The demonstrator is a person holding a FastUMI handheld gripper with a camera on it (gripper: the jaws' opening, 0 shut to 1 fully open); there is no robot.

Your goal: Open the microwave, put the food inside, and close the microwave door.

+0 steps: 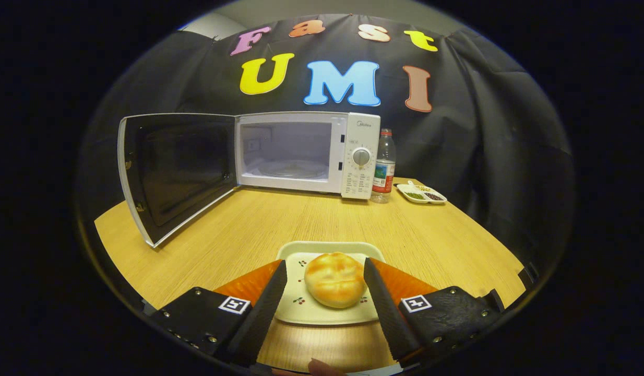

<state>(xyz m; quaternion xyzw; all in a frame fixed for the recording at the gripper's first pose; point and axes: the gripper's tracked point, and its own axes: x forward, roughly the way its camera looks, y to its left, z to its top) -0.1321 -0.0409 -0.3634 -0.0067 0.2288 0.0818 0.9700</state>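
Gripper: the gripper (325, 279) is seen low over the near part of the table, its fingers (272, 292) spread apart on either side of the bun, with nothing clamped between them.
Bun: a round, golden-brown bun (335, 279) is seen lying on the plate, between the two fingers; a narrow gap is seen on the left side, while on the right it cannot be told whether the finger touches it.
Plate: a pale rectangular plate (327, 249) with small cherry prints is set flat on the table, its side edges covered by the fingers.
Microwave: a white microwave (307, 154) is placed at the far side of the table, well beyond the fingers, with an empty cavity and a glass turntable visible inside.
Door: the microwave door (173, 175) is swung wide open to the left, its dark inner face turned toward the camera.
Bottle: a plastic water bottle (384, 167) is stood upright just beside the microwave's control panel.
Dish: a small divided dish (421, 193) holding dark and green bits is seen near the bottle.
Table: a light wooden table (259, 224) carries everything.
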